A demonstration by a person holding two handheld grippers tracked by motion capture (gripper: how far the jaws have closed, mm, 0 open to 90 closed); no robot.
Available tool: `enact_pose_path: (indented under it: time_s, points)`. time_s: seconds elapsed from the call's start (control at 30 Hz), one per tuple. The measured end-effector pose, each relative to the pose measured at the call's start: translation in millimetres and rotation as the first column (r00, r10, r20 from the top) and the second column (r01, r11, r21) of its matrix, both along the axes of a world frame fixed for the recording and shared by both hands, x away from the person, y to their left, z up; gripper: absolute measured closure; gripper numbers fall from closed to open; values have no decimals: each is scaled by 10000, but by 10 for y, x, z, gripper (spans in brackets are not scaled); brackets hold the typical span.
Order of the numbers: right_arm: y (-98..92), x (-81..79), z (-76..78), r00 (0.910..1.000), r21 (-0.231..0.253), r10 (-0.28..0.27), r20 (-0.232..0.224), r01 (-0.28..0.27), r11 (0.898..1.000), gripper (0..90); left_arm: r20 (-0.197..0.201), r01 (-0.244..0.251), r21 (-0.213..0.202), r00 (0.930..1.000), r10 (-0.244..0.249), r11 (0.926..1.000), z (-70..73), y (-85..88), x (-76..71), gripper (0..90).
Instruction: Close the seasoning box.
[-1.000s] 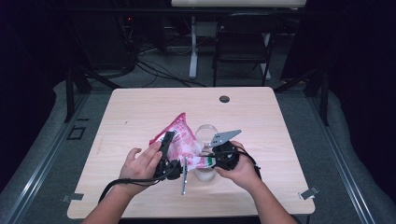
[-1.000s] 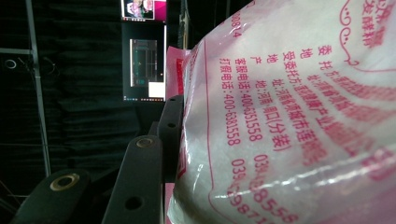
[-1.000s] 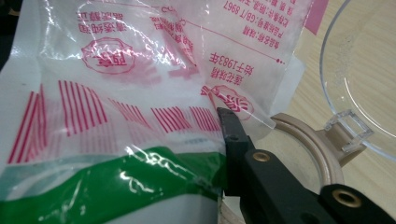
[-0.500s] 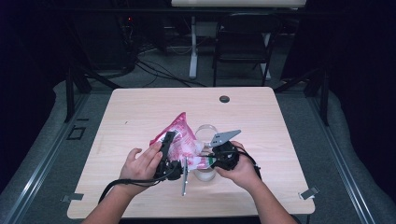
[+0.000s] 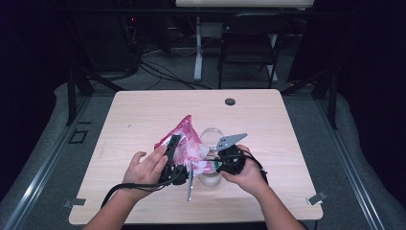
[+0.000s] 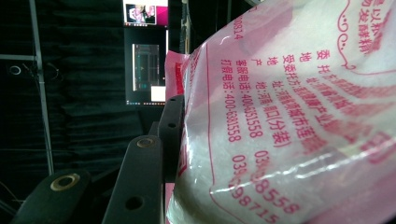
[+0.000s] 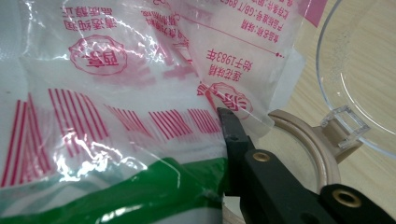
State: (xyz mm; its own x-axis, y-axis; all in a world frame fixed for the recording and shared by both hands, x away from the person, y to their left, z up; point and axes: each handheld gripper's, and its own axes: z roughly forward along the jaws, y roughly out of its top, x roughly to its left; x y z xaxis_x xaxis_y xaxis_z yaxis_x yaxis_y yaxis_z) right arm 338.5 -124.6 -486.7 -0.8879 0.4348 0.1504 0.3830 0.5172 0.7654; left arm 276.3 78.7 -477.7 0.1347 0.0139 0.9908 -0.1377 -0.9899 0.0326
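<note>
Both tongs hold a pink-printed bag of white powder over the desk

The left tongs (image 5: 173, 140) are clamped on the bag (image 5: 189, 146) along its upper side, and the right tongs (image 5: 216, 162) are clenched on a lower corner by the clear measuring cup (image 5: 210, 138) — the bag sits between them near the desk's (image 5: 143, 110) middle, its mouth apparently toward the cup. To pour well, I'd keep the corner pinched and lift the far end slowly so the powder runs into the cup. Readable print: "400-6381558", "1983", pink Chinese characters — a spoon-like tool (image 5: 189, 179) lies in front.
</note>
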Motion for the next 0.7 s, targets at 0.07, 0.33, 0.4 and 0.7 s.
enact_pose_path:
  time_s: [0.07, 0.33, 0.4, 0.7]
  points:
    - [-1, 0, 1, 10000, -3, 4, 0, -4, 10000, 900, -23, -2, 103, 10000, 2, 9999, 10, -3, 1, 652]
    - [1, -1, 0, 10000, -7, 11, -6, -11, 10000, 900, -41, 68, 332, 10000, -67, 9994, 24, -3, 10, 653]
    - [4, -3, -1, 10000, -40, -2, 9, 2, 10000, 900, 22, 109, 414, 9999, -110, 9991, 30, -5, 13, 653]
    - [5, -3, -1, 10000, -110, 23, 17, -23, 9999, 900, -172, 61, 697, 9998, -49, 9975, 42, -6, 15, 653]
